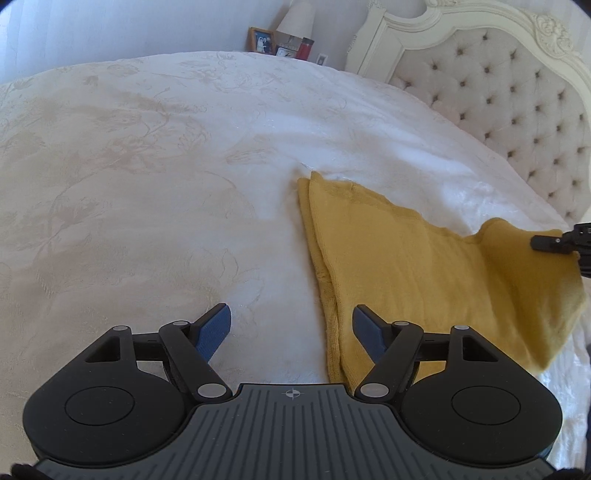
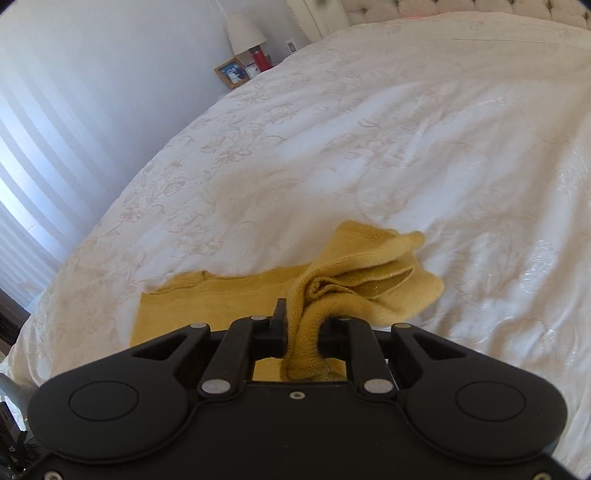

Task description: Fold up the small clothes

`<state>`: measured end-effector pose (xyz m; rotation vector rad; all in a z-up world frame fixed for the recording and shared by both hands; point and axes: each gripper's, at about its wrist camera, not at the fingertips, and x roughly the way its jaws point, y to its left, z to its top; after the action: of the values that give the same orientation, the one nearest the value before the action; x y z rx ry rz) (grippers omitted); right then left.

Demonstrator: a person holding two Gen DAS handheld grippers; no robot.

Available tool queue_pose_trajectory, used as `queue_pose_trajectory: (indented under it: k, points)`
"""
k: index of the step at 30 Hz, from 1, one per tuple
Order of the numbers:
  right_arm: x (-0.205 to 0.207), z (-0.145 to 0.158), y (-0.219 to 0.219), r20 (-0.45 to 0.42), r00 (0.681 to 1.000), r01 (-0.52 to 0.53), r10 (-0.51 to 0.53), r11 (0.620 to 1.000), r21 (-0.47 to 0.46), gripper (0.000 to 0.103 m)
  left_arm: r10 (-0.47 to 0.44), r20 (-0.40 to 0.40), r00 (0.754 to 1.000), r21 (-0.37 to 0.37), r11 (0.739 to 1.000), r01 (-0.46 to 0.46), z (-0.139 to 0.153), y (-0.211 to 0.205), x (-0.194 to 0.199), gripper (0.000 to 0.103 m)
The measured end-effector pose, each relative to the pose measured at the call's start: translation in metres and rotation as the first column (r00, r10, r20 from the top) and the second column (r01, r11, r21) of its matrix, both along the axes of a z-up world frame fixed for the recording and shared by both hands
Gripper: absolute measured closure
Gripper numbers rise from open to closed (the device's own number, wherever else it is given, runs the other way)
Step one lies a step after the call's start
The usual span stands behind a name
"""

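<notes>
A mustard-yellow knitted garment point(image 1: 406, 266) lies on the white bedspread point(image 1: 147, 184), its left edge folded double. My left gripper point(image 1: 291, 328) stands open just above the bed at the garment's near left edge, with bare bedspread and the garment's edge between its blue pads point(image 1: 216, 330). In the right wrist view my right gripper point(image 2: 303, 325) is shut on a bunched end of the yellow garment point(image 2: 369, 273), which is lifted off the bed while the rest trails flat to the left. That right gripper's black tip point(image 1: 554, 242) also shows at the right edge of the left wrist view, pinching the raised end.
A cream tufted headboard point(image 1: 517, 99) rises at the far right. Beyond the bed stand a lamp point(image 1: 297, 16), a framed photo point(image 1: 261, 40) and a red bottle point(image 1: 304, 48). Striped window blinds point(image 2: 33, 177) run along the left. The bedspread point(image 2: 406, 129) stretches wide around the garment.
</notes>
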<state>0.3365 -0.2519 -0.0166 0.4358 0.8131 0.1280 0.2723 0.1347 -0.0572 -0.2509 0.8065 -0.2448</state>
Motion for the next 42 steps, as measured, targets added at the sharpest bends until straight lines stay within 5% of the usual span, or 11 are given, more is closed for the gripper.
queue_pose_trajectory:
  k: [11,17,23,25,31,37,42]
  points:
    - [0.036,-0.008,0.142,-0.046,0.986,-0.161,0.162,0.987,0.016,0.082,0.067,0.02,0.998,0.017,0.998,-0.068,0.007,0.021,0.0,0.032]
    - [0.041,-0.028,0.19,-0.088,0.974,-0.215,0.209,0.974,-0.071,0.082,0.068,0.004,0.998,0.013,0.998,-0.068,0.004,0.024,0.002,0.032]
    - [0.044,-0.041,0.205,-0.131,0.965,-0.237,0.226,0.968,-0.077,0.071,0.061,0.002,0.998,0.025,0.998,-0.061,0.001,0.023,0.003,0.032]
    - [0.043,-0.039,0.204,-0.121,0.962,-0.25,0.246,0.968,-0.02,0.06,0.057,0.004,0.998,0.029,0.998,-0.057,0.0,0.022,0.003,0.032]
    - [0.029,-0.019,0.185,-0.026,0.955,-0.29,0.297,0.946,0.147,0.06,0.053,0.027,0.998,0.037,0.998,-0.054,0.002,0.021,0.001,0.032]
    - [0.009,-0.005,0.155,0.047,0.968,-0.249,0.248,0.968,0.038,0.06,0.049,0.06,0.997,0.032,0.998,-0.051,0.006,0.019,-0.003,0.032]
    - [-0.005,-0.026,0.149,-0.006,0.969,-0.248,0.248,0.968,-0.039,0.06,0.025,0.109,0.994,0.021,0.999,-0.028,0.009,0.011,-0.009,0.032]
